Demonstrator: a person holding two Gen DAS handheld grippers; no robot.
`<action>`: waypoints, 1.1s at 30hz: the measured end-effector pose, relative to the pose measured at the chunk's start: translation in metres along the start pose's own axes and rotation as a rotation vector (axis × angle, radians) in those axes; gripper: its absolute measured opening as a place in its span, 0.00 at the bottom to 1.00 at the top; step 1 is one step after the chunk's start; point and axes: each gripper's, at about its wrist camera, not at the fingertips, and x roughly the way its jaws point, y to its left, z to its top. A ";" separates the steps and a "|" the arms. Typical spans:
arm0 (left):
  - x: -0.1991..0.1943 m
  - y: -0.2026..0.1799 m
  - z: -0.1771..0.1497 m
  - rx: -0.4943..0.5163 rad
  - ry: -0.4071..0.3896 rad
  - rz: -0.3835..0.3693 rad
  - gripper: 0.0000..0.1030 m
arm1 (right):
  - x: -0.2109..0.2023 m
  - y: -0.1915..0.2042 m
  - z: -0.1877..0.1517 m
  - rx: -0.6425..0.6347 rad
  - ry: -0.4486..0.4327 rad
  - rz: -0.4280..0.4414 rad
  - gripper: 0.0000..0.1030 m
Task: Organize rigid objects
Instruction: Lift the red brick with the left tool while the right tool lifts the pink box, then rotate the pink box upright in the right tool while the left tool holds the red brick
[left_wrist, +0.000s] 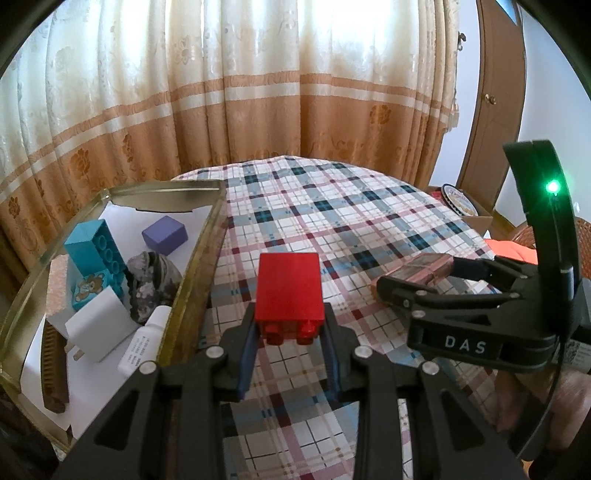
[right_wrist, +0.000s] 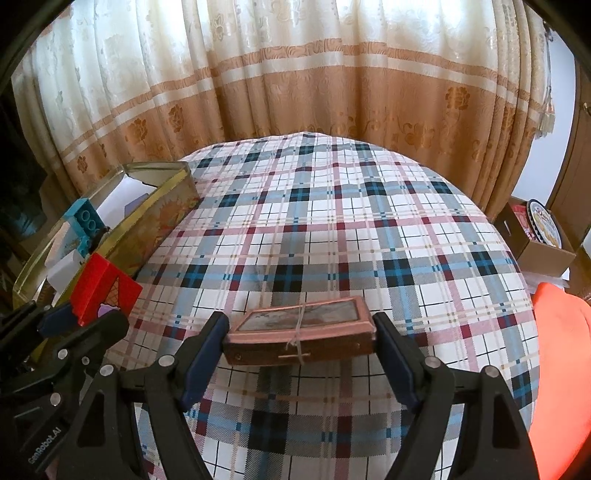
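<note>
Landmark: gold-rimmed rectangular metal tin (left_wrist: 207, 236), at the left edge of the plaid-clothed surface (left_wrist: 332, 206).

Inside the tin: a teal plastic stud brick (left_wrist: 94, 251) standing on end; a purple cube (left_wrist: 165, 235) towards the far wall; a grey rough stone (left_wrist: 151, 284); a white plug adapter (left_wrist: 99, 325); a brown comb (left_wrist: 51, 369) along the near wall.

Just right of the tin: a red plastic stud brick (left_wrist: 290, 291), lifted clear of the cloth, with the left gripper (left_wrist: 291, 343) clamped on its stud end. Its long axis runs away from the camera, studs nearest the lens.

Well right of the tin: a flat pink-edged box tied with string (right_wrist: 301, 332), lying flat on the cloth, long axis crosswise. The right gripper (right_wrist: 301, 345) brackets its short ends, jaws wide, pads at or just off the ends; whether they press cannot be told.

Handling note, as judgement: carry the red brick left over the tin's rim, high enough to clear it, and set it in the free space near the purple cube, long axis along the tin wall, before loosening the jaws.
</note>
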 end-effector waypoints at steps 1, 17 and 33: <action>-0.001 0.000 0.000 0.000 -0.004 -0.001 0.29 | -0.001 0.000 0.000 0.001 -0.001 0.001 0.78; -0.014 0.001 0.002 -0.001 -0.027 -0.005 0.29 | -0.008 0.006 -0.003 -0.003 -0.009 0.022 0.78; -0.025 0.004 0.002 -0.006 -0.048 -0.004 0.29 | -0.018 0.015 -0.003 -0.016 -0.023 0.039 0.77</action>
